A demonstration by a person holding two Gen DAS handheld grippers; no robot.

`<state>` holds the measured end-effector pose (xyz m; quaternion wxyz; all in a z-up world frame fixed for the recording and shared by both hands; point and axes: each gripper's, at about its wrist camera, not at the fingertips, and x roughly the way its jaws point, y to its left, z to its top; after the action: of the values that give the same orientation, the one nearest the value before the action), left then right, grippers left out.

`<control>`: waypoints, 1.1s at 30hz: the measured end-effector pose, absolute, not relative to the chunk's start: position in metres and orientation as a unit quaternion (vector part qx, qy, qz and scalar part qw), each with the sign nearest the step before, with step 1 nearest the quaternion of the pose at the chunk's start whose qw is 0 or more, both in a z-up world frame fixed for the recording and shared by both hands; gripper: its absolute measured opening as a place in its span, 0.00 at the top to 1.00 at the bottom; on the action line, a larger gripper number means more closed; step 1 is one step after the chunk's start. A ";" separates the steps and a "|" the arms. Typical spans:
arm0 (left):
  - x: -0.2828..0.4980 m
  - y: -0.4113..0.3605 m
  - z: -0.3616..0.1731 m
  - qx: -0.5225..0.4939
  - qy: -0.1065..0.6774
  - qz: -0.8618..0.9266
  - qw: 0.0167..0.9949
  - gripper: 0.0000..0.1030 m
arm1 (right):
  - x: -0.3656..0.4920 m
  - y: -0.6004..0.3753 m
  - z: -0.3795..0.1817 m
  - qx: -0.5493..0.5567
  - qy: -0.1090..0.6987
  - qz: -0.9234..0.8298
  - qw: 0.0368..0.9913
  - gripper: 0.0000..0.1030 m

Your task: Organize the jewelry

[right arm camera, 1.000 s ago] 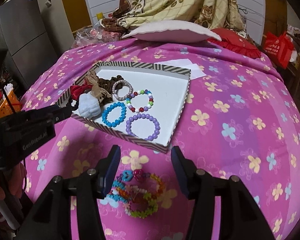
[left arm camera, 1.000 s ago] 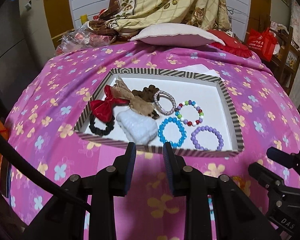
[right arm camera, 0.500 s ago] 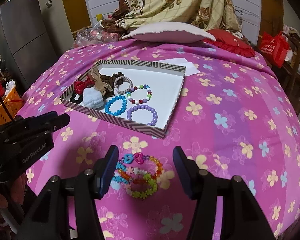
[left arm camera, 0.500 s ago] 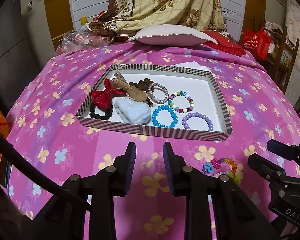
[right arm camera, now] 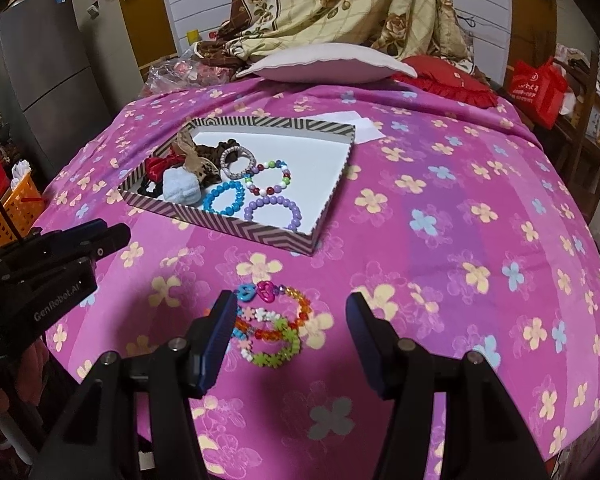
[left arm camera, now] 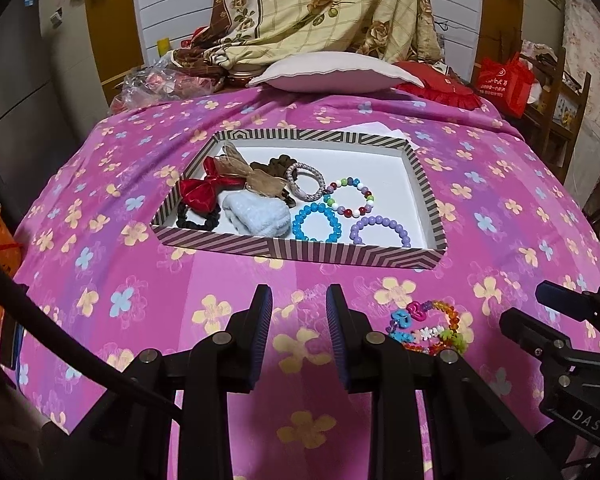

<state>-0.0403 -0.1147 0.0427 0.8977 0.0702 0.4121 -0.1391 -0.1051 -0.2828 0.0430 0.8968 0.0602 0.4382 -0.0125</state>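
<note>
A striped shallow box [left arm camera: 300, 251] [right arm camera: 236, 232] lies on the pink flowered bedspread. It holds a blue bracelet [left arm camera: 318, 223] [right arm camera: 223, 198], a purple bracelet [left arm camera: 380, 230] [right arm camera: 274, 212], a multicoloured bead bracelet [left arm camera: 350, 197], a silver hair ring [left arm camera: 305, 181], a red bow [left arm camera: 198, 194], a tan bow, a pale blue fluffy scrunchie [left arm camera: 256, 214] and a black hair tie. A pile of colourful plastic bracelets [right arm camera: 274, 326] [left arm camera: 428, 328] lies on the spread in front of the box. My right gripper [right arm camera: 292, 320] is open around this pile. My left gripper [left arm camera: 299, 320] is open and empty, left of the pile.
A pink-white pillow [left arm camera: 332, 72], a red cushion [left arm camera: 440, 88] and a folded floral quilt [left arm camera: 320, 8] lie at the bed's far end. A white paper [right arm camera: 352, 124] lies behind the box. An orange basket [right arm camera: 12, 208] stands left of the bed; a red bag [right arm camera: 536, 88] at right.
Both grippers have pulled back from the box toward the near edge of the bed. The colourful bracelet pile has come into the left wrist view and sits further ahead between the right fingers.
</note>
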 end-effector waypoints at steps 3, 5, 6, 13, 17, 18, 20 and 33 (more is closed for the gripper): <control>-0.043 -0.116 0.042 0.072 0.412 -0.140 0.897 0.61 | -0.108 -0.286 0.041 0.061 0.441 -0.016 0.895 0.42; -0.044 -0.117 0.042 0.072 0.413 -0.140 0.897 0.61 | -0.108 -0.288 0.038 0.061 0.444 -0.018 0.894 0.42; -0.044 -0.117 0.042 0.072 0.413 -0.140 0.897 0.61 | -0.109 -0.289 0.037 0.061 0.445 -0.019 0.893 0.42; -0.044 -0.119 0.038 0.074 0.418 -0.140 0.894 0.61 | -0.111 -0.295 0.029 0.066 0.453 -0.024 0.889 0.42; -0.042 -0.119 0.035 0.077 0.421 -0.140 0.893 0.61 | -0.111 -0.298 0.026 0.067 0.457 -0.026 0.886 0.42; -0.042 -0.119 0.035 0.077 0.422 -0.140 0.892 0.61 | -0.111 -0.298 0.025 0.067 0.458 -0.026 0.886 0.42; -0.042 -0.119 0.034 0.078 0.423 -0.140 0.892 0.61 | -0.110 -0.297 0.024 0.066 0.459 -0.026 0.885 0.42; -0.030 -0.111 0.012 0.041 0.473 -0.170 0.863 0.61 | -0.104 -0.301 0.003 0.069 0.480 -0.025 0.874 0.42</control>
<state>-0.0305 -0.1108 0.0118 0.8633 0.0408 0.4735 -0.1700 -0.1044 -0.3012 0.0029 0.8740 0.0687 0.4803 -0.0251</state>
